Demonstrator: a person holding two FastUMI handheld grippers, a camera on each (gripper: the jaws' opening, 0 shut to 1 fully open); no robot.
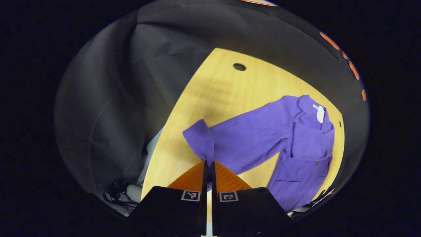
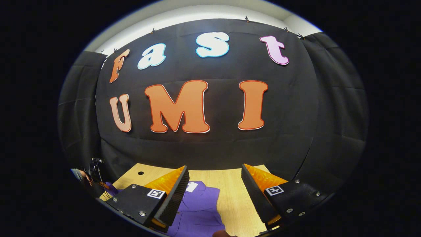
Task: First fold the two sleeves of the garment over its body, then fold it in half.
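Observation:
A purple long-sleeved garment (image 1: 296, 154) lies on the wooden table (image 1: 217, 95), collar toward the far right, with a white tag at the neck. One sleeve (image 1: 243, 138) stretches out to the left, and its ribbed cuff (image 1: 200, 140) is lifted and pinched in my left gripper (image 1: 208, 163), which is shut on it. In the right gripper view my right gripper (image 2: 215, 184) hangs open above the table with nothing between its fingers. Below it lies the garment's collar end (image 2: 199, 207).
The table has a round cable hole (image 1: 239, 66) near its far side, and its left edge drops off toward the floor. Black cloth walls surround the table. A hand and some cables (image 2: 88, 177) show at the far left of the right gripper view.

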